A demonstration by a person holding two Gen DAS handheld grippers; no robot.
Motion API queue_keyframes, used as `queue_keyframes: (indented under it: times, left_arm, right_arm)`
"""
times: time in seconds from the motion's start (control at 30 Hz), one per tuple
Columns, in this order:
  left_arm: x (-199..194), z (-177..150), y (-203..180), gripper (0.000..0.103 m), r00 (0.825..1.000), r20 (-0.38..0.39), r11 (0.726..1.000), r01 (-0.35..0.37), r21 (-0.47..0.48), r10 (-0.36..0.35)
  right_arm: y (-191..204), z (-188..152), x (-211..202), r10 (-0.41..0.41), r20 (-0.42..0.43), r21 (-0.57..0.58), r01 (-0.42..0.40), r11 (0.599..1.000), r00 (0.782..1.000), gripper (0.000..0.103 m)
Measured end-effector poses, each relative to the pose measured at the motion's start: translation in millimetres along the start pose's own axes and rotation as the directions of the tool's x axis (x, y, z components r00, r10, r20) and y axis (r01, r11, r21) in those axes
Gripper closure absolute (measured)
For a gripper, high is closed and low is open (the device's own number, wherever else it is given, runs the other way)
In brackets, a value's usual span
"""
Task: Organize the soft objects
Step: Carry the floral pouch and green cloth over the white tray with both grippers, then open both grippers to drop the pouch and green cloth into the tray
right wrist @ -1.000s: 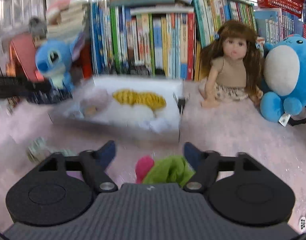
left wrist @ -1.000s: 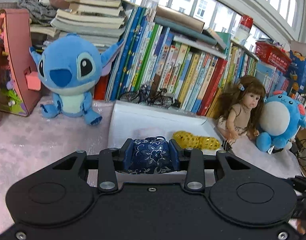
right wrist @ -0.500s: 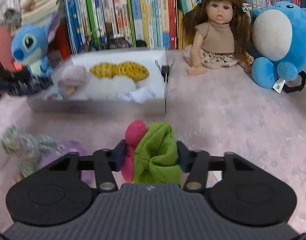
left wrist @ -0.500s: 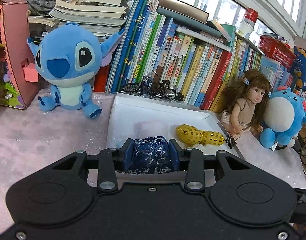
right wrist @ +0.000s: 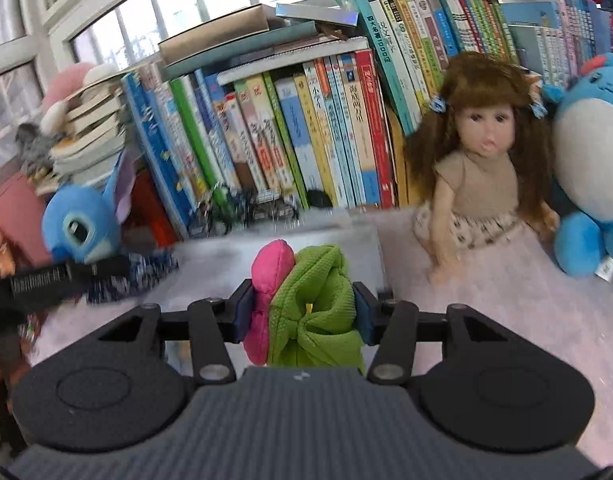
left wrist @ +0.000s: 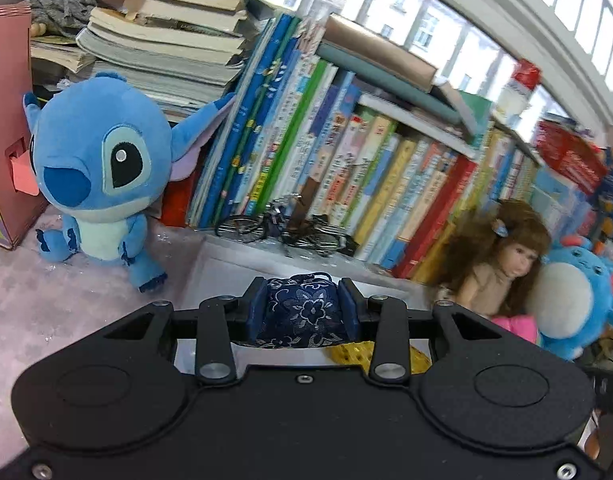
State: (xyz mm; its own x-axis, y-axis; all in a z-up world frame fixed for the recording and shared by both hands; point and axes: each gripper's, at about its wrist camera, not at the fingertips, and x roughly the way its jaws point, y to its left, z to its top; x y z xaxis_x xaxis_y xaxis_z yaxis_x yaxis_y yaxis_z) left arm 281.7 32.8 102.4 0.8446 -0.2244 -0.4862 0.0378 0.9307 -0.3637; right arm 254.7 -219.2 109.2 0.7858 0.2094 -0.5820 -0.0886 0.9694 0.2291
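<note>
While the left gripper (left wrist: 302, 310) clamps a navy brocade pouch (left wrist: 300, 312) above the white tray (left wrist: 234, 268), the right gripper (right wrist: 302, 316), jaws closed, pinches a green-and-pink cloth toy (right wrist: 310, 308) over that tray's near edge.

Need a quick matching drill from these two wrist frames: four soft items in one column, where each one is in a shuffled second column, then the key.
Items:
1. navy floral pouch
2. pink-and-green toy
3. doll
4. blue big-eared plush

Places:
A. seated against the books, beside the round blue plush
B. clamped in the right gripper
C. clamped in the left gripper
D. sitting on the pink cloth beside the pink box

Pairs: 1-C, 2-B, 3-A, 4-D
</note>
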Motion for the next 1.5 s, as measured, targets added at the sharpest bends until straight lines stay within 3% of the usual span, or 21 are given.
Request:
queue_keyframes:
  times: [0.2,0.47,0.8,0.93,1.07,1.1,1.3,1.5]
  left_arm:
    - [35.1,3.2,-8.0,0.066,0.999,-0.004,0.998,-0.037,0.055,0.037]
    - [80.2,-4.2,-0.9,0.066,0.998,-0.051,0.999,-0.040,0.037,0.042]
    - [115.8,-14.6,6.6,0.065,0.995,-0.091,0.999,-0.033,0.037,0.036]
    - [114.5,-15.1,6.3,0.061,0.996,-0.083,0.998,-0.022,0.056,0.026]
    - [100.9,-10.6,5.9,0.045,0.998,-0.066,0.999,-0.001,0.049,0.004]
    - [96.3,-9.5,5.2,0.038,0.998,-0.060,0.999,-0.002,0.052,0.005]
    - [55.3,-8.5,1.2,0.026,1.000,-0.015,0.996,-0.022,0.088,0.023]
    - [8.3,-22.6,2.3,0.023,0.999,0.003,0.995,-0.041,0.088,0.041]
  right_arm:
    - [15.4,11.8,40.9,0.004,0.041,-0.004,-0.004,1.000,0.999,0.047]
    - [15.9,7.8,100.2,-0.009,-0.009,0.027,0.009,1.000,1.000,0.047]
    - [4.7,-0.6,144.8,-0.024,-0.054,0.027,0.025,0.999,0.998,0.045]
    - [3.0,0.0,139.4,-0.016,-0.035,0.052,0.018,0.998,0.999,0.027]
    - [5.8,4.0,119.8,-0.014,-0.001,0.049,0.014,0.999,1.000,0.018]
    - [5.9,5.0,114.2,-0.015,0.005,0.050,0.015,0.999,1.000,0.017]
    - [7.3,1.6,69.1,-0.013,0.059,0.049,0.010,0.999,0.998,0.013]
    - [12.7,-20.3,24.4,0.010,0.091,-0.002,-0.010,1.000,0.996,0.010]
